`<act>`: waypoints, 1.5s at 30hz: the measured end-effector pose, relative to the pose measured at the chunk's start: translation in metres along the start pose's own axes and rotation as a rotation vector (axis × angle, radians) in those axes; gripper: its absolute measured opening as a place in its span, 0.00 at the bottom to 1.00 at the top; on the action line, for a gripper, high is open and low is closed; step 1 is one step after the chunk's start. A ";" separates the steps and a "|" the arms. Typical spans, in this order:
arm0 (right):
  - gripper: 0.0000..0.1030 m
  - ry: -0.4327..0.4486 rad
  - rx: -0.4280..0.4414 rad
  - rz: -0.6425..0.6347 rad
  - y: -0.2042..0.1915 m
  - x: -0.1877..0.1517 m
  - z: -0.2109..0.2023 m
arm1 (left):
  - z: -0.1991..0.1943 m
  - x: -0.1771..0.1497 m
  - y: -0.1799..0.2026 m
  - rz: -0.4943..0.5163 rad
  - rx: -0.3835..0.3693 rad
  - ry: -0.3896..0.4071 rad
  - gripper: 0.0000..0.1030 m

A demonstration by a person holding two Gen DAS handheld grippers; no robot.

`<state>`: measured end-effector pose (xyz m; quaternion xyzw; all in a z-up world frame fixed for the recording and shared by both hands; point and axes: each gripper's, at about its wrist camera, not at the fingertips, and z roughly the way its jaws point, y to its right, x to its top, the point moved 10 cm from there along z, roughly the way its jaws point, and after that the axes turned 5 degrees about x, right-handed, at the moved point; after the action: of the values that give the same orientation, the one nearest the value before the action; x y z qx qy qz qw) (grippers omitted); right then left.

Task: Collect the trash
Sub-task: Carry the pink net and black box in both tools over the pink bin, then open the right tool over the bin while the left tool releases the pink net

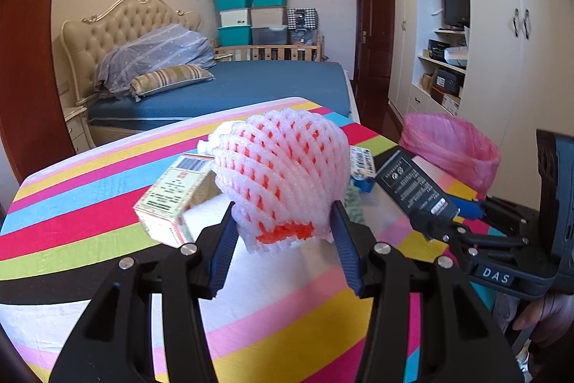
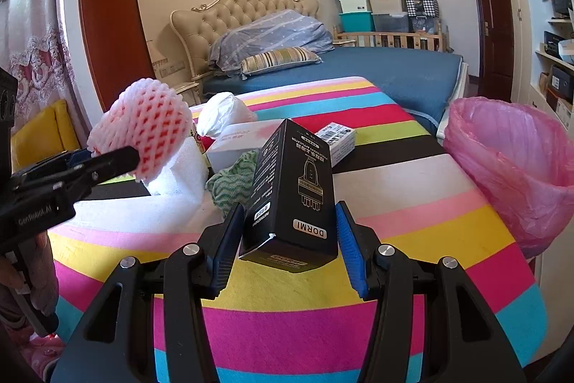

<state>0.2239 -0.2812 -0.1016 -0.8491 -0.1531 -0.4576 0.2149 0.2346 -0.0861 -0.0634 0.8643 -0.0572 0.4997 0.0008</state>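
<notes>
My left gripper (image 1: 283,214) is shut on a white foam fruit net (image 1: 280,164) with red showing through its mesh, held just above the striped tablecloth (image 1: 89,203). The right wrist view shows that net (image 2: 143,128) at the left, with the left gripper (image 2: 118,157) clamped on it. A black carton marked DORMI (image 2: 294,189) stands upright between the blue pads of my right gripper (image 2: 288,214), which is shut on it. In the left wrist view the carton (image 1: 412,182) tilts at the right, near the pink-lined bin (image 1: 452,146).
On the table lie a cream carton (image 1: 175,196), a small barcoded box (image 2: 340,135), a green cloth (image 2: 229,182), a white foam sheet (image 2: 183,171) and a white plastic bag (image 2: 222,113). The bin (image 2: 509,160) stands off the table's right edge. A bed lies beyond.
</notes>
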 end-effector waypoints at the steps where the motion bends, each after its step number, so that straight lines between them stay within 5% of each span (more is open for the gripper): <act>1: 0.48 0.002 -0.005 -0.001 0.002 0.000 -0.002 | 0.000 -0.001 0.004 0.007 -0.004 -0.001 0.48; 24: 0.48 0.087 -0.239 -0.062 0.062 0.015 -0.054 | 0.020 0.008 0.085 0.170 -0.091 -0.007 0.48; 45: 0.48 0.158 -0.482 0.045 0.230 0.044 -0.106 | 0.121 0.086 0.253 0.209 -0.323 -0.139 0.51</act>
<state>0.2770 -0.5297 -0.0649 -0.8406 -0.0033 -0.5409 0.0279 0.3567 -0.3530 -0.0635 0.8748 -0.2259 0.4205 0.0835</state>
